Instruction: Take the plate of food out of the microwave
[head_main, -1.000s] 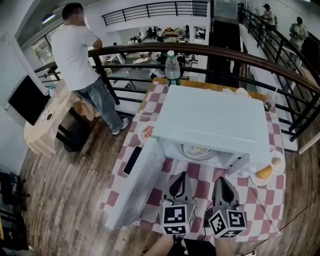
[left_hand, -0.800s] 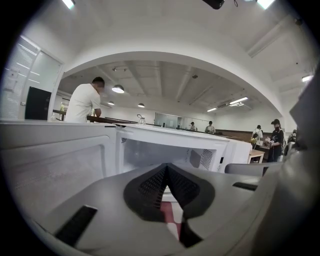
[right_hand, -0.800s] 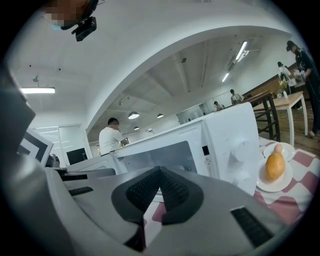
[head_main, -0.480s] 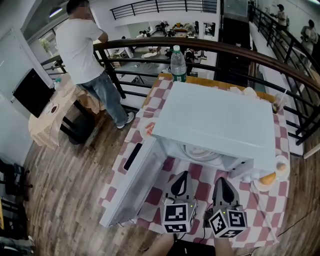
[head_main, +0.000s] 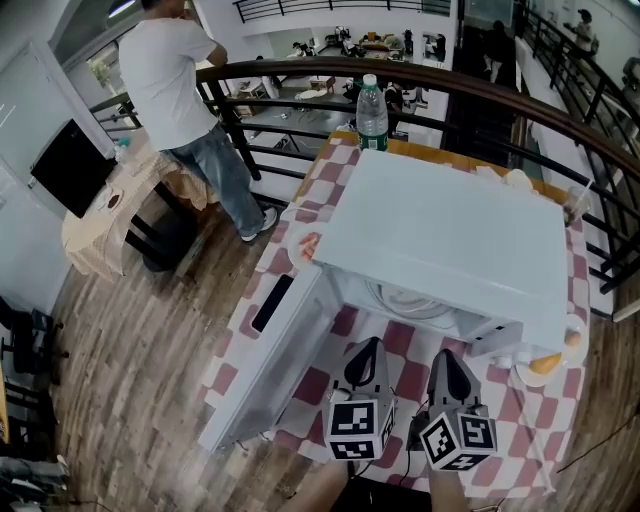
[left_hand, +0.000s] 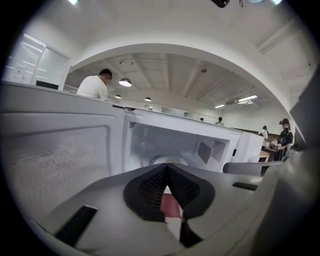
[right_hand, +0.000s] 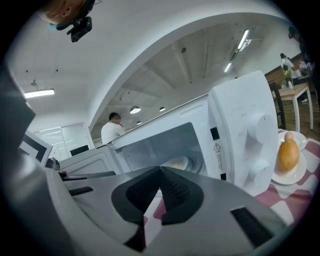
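Note:
A white microwave (head_main: 450, 240) stands on a red-and-white checked tablecloth (head_main: 395, 340), its door (head_main: 275, 345) swung wide to the left. Inside on the turntable lies a pale plate of food (head_main: 405, 300), seen low in the cavity in the left gripper view (left_hand: 167, 160) and the right gripper view (right_hand: 176, 163). My left gripper (head_main: 366, 347) and right gripper (head_main: 444, 358) hover side by side just in front of the opening, short of the plate. Both point into the cavity. The left gripper (left_hand: 167, 167) and the right gripper (right_hand: 160, 170) are shut with nothing between their jaws.
Right of the microwave sits a small plate with a bun and an egg (right_hand: 288, 155). Another plate (head_main: 303, 245) lies behind the open door. A water bottle (head_main: 372, 115) stands at the table's far edge by a railing (head_main: 500, 100). A person in a white shirt (head_main: 175, 80) stands far left.
Both grippers have sunk a little in front of the opening and stay shut. The head view has shifted, so the microwave sits slightly farther right in the picture.

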